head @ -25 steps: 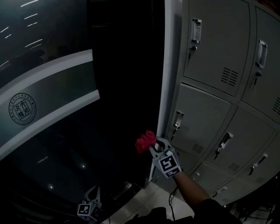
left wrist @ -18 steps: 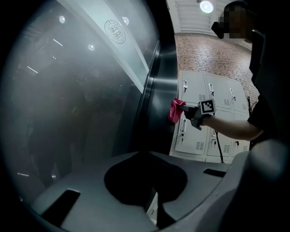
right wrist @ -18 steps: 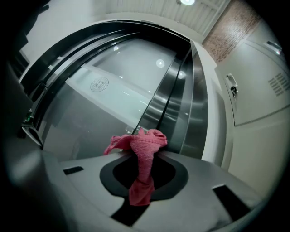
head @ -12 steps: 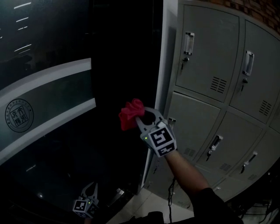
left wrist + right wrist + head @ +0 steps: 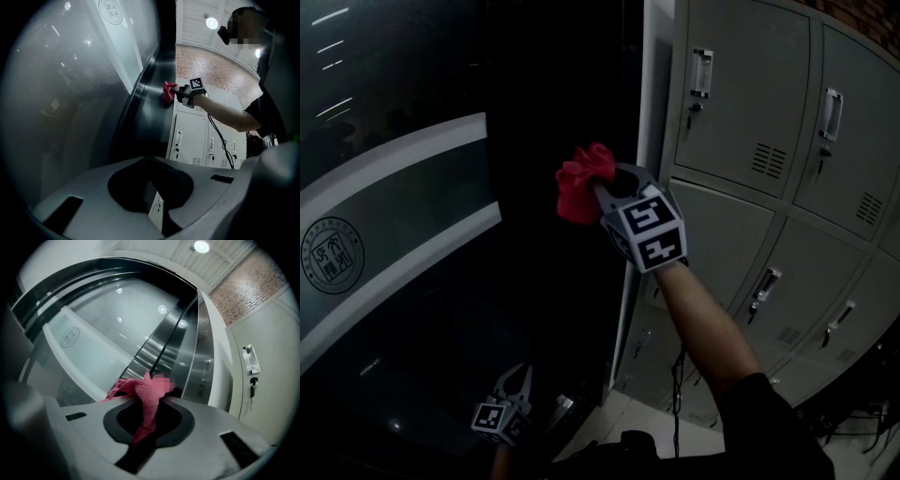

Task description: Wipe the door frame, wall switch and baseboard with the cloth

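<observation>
My right gripper [image 5: 602,189] is shut on a bunched red cloth [image 5: 579,181], held at chest height against the dark door frame [image 5: 558,112]. A pale frame strip [image 5: 655,84] runs up just right of it. In the right gripper view the cloth [image 5: 146,397] sticks out from the closed jaws toward the dark metal frame [image 5: 197,357]. From the left gripper view the cloth [image 5: 168,92] presses on that frame [image 5: 150,108]. My left gripper [image 5: 517,377] hangs low near the floor, shut and holding nothing [image 5: 146,159]. No wall switch or baseboard shows clearly.
Grey metal lockers [image 5: 769,150] with handles stand right of the frame, close to my right arm. A glass wall [image 5: 384,206] with a pale band and a round logo [image 5: 333,255] fills the left. Light floor tiles [image 5: 614,422] show below, with a cable [image 5: 677,375] hanging by the lockers.
My right gripper has climbed up the dark door frame with the cloth, from near the lower lockers to the upper ones. The left gripper stays low.
</observation>
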